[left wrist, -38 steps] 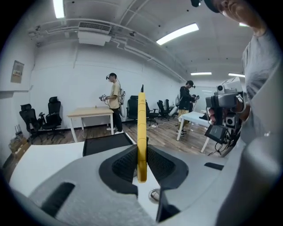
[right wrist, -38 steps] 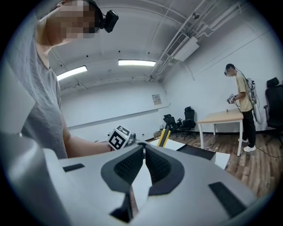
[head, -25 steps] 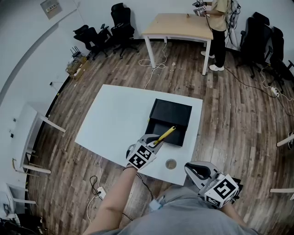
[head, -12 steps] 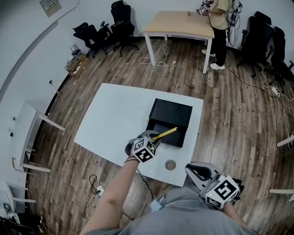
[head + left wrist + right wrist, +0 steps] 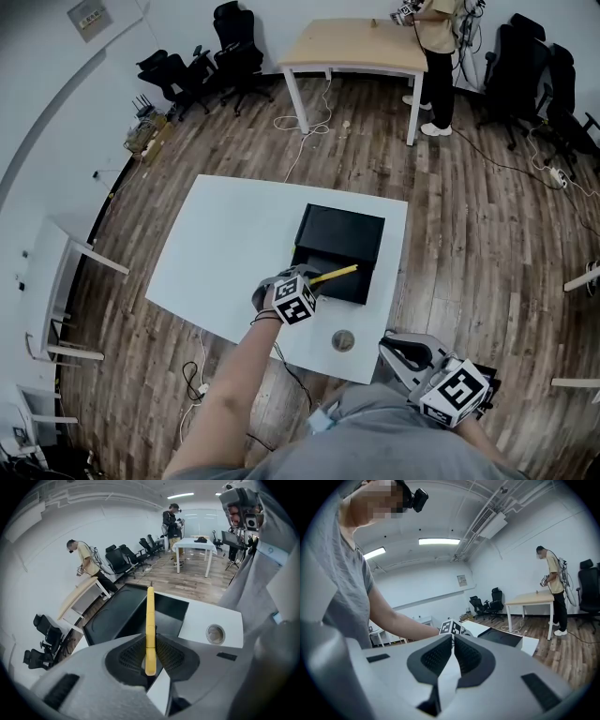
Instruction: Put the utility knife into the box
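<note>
Head view: left gripper (image 5: 311,280) at near edge of box (image 5: 339,230) on table (image 5: 234,234), grasping knife (image 5: 334,274). Yellow knife juts over open tray, not yet inside. Right gripper (image 5: 394,349) off table, near body, idle.

Left gripper view: pads clenched on knife's near end; far end points over box interior.

Right gripper view: jaws pressed together, nothing between.

Step, judged: placing stage. Next move calls for lowering knife flat into tray, clear of wall, then letting go.

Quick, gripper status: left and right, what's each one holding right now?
Left gripper: closed on the yellow utility knife.
Right gripper: closed, nothing between its jaws.
</note>
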